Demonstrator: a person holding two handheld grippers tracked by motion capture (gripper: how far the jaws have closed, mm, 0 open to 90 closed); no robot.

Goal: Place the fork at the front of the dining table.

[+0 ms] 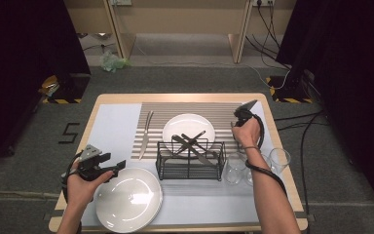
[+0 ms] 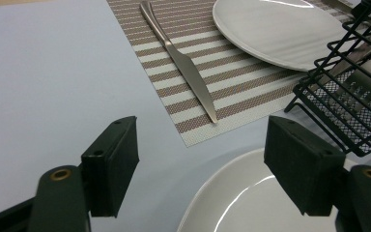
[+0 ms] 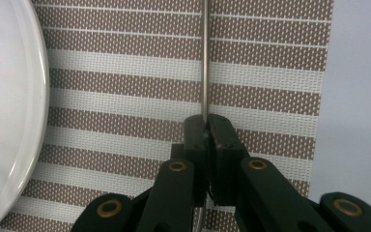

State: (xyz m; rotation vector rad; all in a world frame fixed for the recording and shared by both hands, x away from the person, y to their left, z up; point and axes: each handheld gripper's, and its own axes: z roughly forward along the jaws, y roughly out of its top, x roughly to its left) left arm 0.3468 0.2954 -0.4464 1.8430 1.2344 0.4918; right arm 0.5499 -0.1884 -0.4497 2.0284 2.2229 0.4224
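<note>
Steel, thin and edge-on, runs between the clamped jaws of the right gripper [image 3: 206, 126]: a piece of cutlery [image 3: 205, 58] (which kind I cannot tell) gripped just right of the far plate [image 1: 189, 127] on the striped placemat [image 3: 140, 77]. Likely the placing step; next, lower and release. The left gripper [image 2: 200, 159] hangs wide open, empty.
</note>
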